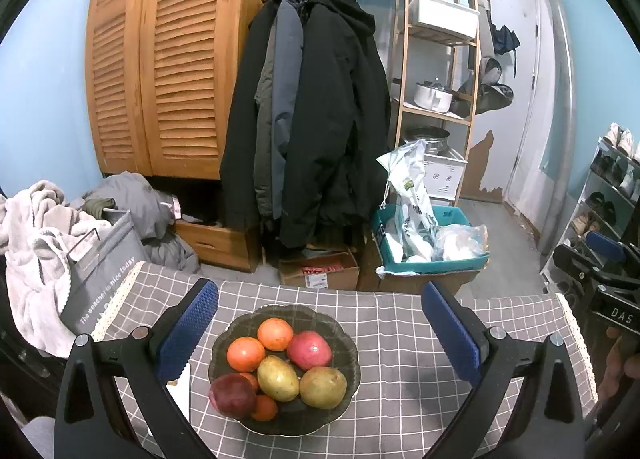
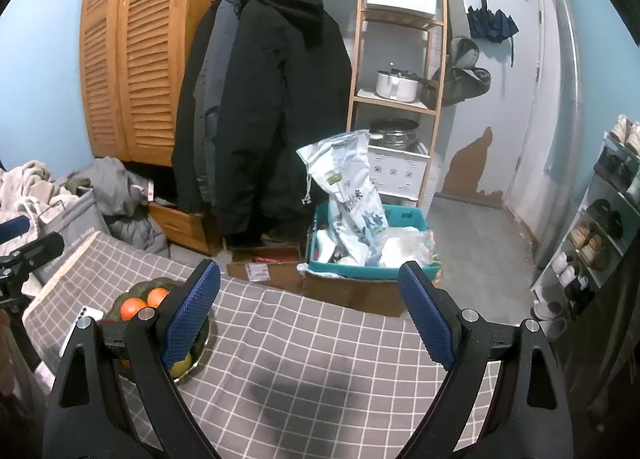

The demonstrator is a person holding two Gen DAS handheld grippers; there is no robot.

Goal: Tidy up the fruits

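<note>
A dark glass bowl (image 1: pixel 344 339) sits on the grey checked tablecloth (image 1: pixel 400 399). It holds several fruits: oranges (image 1: pixel 275 334), a red pomegranate (image 1: pixel 309 349), a dark red one (image 1: pixel 233 395), and yellow-green mangoes (image 1: pixel 278 377). My left gripper (image 1: pixel 320 331) is open and empty, its blue pads either side of the bowl, above it. My right gripper (image 2: pixel 314 311) is open and empty over the bare cloth (image 2: pixel 320 359) right of the bowl (image 2: pixel 160 283), which its left finger partly hides. The oranges (image 2: pixel 144 303) also show there.
A white phone (image 2: pixel 82 321) lies left of the bowl. A grey laundry basket (image 1: pixel 100 259) stands off the table's left edge. Beyond the far edge are cardboard boxes (image 1: pixel 320 271), a teal crate (image 1: pixel 424 243), hanging coats (image 1: pixel 312 119) and a shoe rack (image 2: pixel 592 235).
</note>
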